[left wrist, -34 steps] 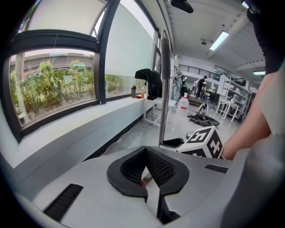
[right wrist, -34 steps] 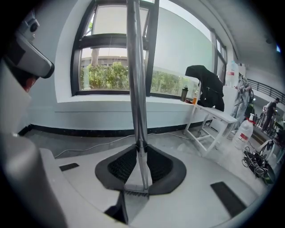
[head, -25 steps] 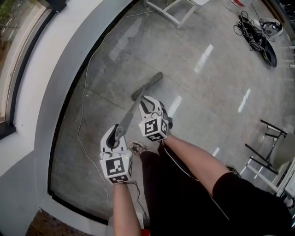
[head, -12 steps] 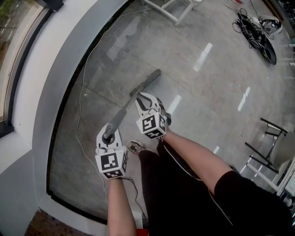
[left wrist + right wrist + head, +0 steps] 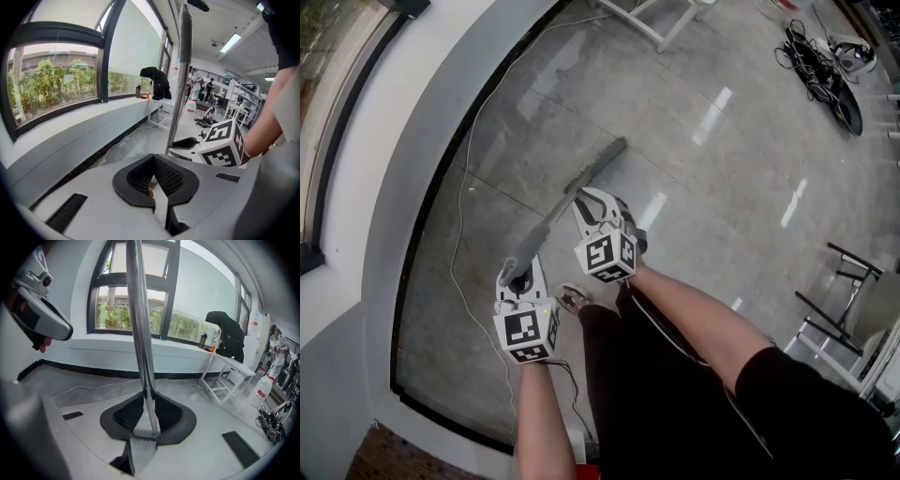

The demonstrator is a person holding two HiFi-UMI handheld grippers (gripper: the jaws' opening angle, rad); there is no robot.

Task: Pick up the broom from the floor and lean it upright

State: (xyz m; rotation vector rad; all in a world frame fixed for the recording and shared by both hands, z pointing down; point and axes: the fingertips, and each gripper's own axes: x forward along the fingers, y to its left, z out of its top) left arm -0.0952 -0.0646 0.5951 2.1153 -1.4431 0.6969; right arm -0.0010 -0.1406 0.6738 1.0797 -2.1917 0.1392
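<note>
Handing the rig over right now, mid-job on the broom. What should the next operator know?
Right gripper: shut on the pole of the grey long-handled broom, about mid-length.
Left gripper: jaws together, empty, with the pole just ahead of it.
Broom: pole raised steeply, brush head low by the glossy grey floor.
Done: pickup.
Left: lean it upright, probably against the curved white wall.

Head view, against one second back: the left gripper (image 5: 517, 279) has shifted slightly left and up the picture. The right gripper (image 5: 595, 202), clamped on the broom (image 5: 553, 219), has drifted a little the same way. The broom's handle now looks shorter and steeper, and its top end shows larger above the left gripper. The bristle end has crept up the picture.
</note>
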